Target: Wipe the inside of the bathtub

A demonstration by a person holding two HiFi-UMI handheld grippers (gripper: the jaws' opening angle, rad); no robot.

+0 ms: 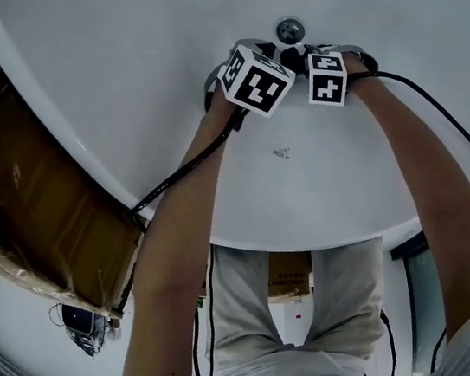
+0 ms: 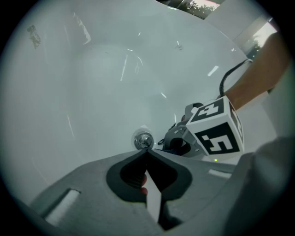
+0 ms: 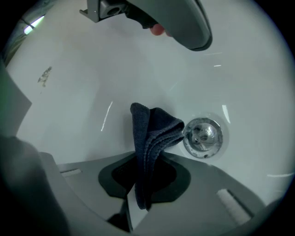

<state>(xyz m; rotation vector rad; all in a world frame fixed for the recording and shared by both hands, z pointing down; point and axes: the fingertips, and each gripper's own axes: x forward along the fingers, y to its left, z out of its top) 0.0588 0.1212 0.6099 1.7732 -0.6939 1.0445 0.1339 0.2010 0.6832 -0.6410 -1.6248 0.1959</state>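
Low inside the white bathtub (image 1: 112,70), the right gripper (image 3: 146,156) pinches a folded dark blue cloth (image 3: 154,133) just beside the chrome drain (image 3: 203,137), while the left gripper (image 2: 146,153) has its jaws pressed together, empty.

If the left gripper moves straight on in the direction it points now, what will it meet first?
Most likely the drain: it lies just beyond the closed tips of the left gripper, in the tub floor. Depth is unclear.

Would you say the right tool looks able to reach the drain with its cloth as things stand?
Probably yes. The right tool is shut on the cloth, whose folded end hangs just beside the drain, with only bare bathtub between them; the left tool sits off to one side.
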